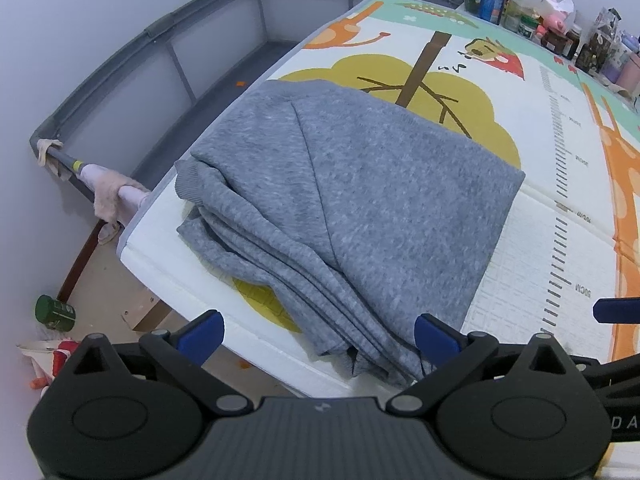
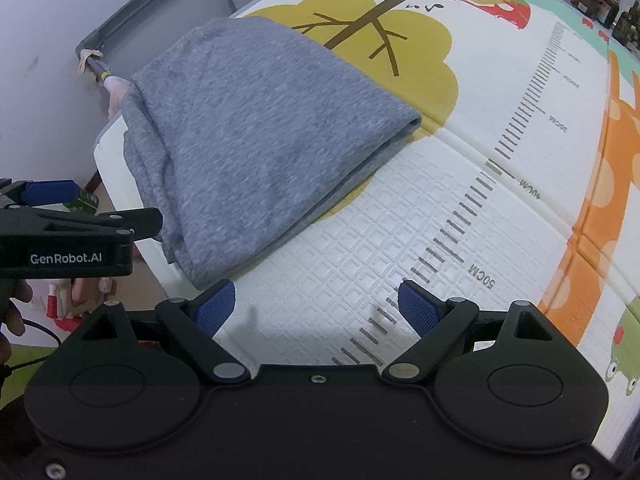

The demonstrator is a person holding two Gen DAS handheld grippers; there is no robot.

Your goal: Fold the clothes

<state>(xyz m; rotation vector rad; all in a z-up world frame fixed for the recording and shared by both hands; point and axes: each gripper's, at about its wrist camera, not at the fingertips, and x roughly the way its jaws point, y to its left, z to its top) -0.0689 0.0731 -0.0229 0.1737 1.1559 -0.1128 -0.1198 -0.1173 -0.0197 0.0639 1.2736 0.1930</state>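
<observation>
Two grippers, left (image 1: 318,332) and right (image 2: 316,304), hover spread and empty over a play mat (image 2: 460,208). A grey garment (image 1: 352,208) lies folded on the mat's near left part. Folding looks almost finished; next, probably one more fold or tidying loose edges.

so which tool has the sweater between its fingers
The left tool: the grey sweater's near corner lies between its open blue fingers. The right tool is open over bare mat, beside the sweater.
</observation>
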